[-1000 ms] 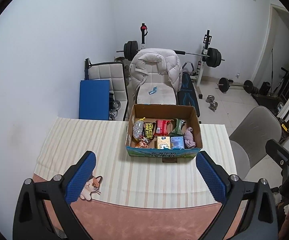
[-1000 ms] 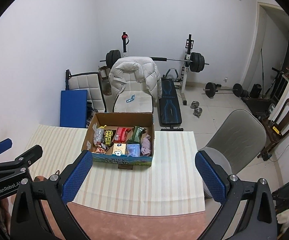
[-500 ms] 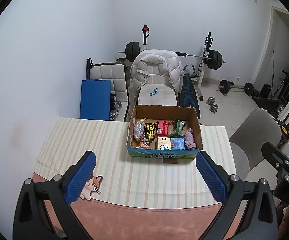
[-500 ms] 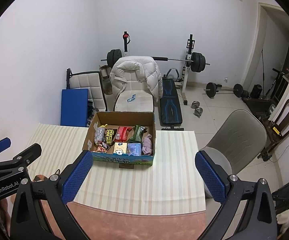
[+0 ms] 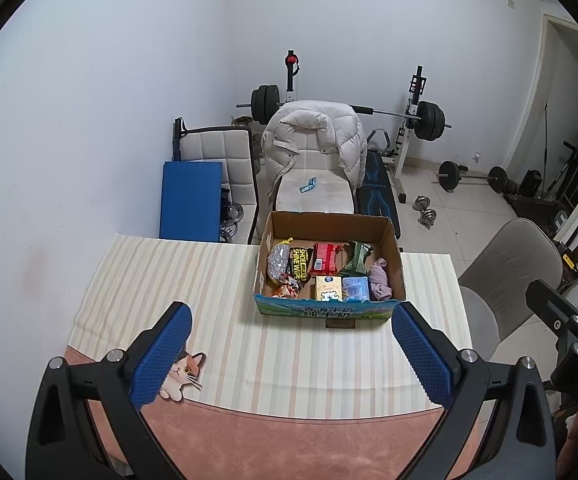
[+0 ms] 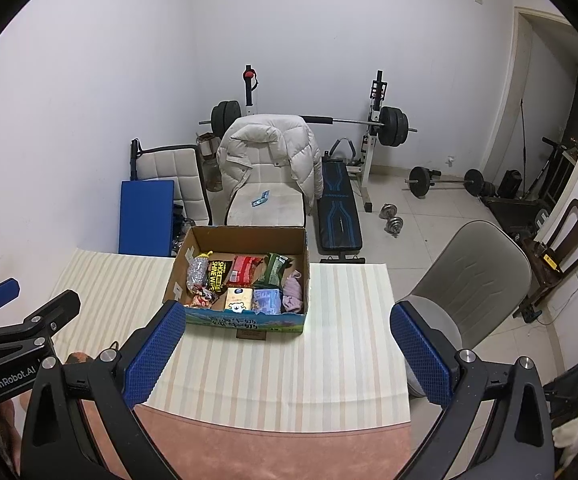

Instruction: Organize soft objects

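Note:
An open cardboard box (image 5: 329,224) stands on the striped tablecloth at the table's far edge; it also shows in the right wrist view (image 6: 245,236). It holds several packets, among them a silver bag (image 5: 279,262), a red pack (image 5: 325,258), a green pack (image 5: 356,258), small cartons and a pink cloth (image 5: 380,280). My left gripper (image 5: 292,354) is open and empty, above the near part of the table. My right gripper (image 6: 285,354) is open and empty, just short of the box.
The table (image 5: 217,280) has a striped cloth and a pink near edge with a cat print (image 5: 183,370). A grey chair (image 6: 469,280) stands at its right. A white chair with a padded jacket (image 5: 313,136), a blue mat and weight gear stand behind.
Both grippers have drawn back and up a little, so the box sits slightly lower in view. Both stay open and empty.

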`<action>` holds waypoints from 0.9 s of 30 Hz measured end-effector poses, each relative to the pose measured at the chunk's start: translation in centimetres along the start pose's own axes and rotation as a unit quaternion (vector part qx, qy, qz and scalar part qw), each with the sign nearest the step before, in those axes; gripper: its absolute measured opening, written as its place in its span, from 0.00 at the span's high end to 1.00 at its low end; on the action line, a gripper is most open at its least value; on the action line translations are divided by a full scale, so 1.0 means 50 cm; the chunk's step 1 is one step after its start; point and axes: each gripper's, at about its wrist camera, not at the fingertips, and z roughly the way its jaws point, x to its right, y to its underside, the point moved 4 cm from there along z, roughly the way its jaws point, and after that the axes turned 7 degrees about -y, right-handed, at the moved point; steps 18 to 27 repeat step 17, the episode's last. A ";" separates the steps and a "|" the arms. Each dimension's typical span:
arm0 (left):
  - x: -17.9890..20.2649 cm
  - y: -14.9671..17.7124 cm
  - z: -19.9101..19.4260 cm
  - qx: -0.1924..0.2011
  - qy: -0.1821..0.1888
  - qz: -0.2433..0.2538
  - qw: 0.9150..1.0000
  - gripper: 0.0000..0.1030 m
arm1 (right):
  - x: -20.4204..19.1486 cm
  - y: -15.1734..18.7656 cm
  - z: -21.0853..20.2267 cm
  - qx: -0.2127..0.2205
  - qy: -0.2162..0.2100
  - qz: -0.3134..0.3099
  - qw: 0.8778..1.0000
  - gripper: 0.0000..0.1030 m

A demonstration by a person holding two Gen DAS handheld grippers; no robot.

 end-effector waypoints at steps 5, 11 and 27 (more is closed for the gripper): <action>0.001 -0.001 -0.001 0.000 0.001 -0.001 1.000 0.00 | 0.001 -0.002 0.001 0.001 0.000 0.000 1.000 0.00; 0.004 -0.003 -0.001 0.000 0.000 -0.003 1.000 0.00 | 0.002 -0.008 -0.001 0.002 0.002 0.000 1.000 0.00; 0.006 -0.007 -0.001 0.002 0.000 -0.004 1.000 0.00 | 0.003 -0.015 -0.002 0.003 0.004 0.001 1.000 0.00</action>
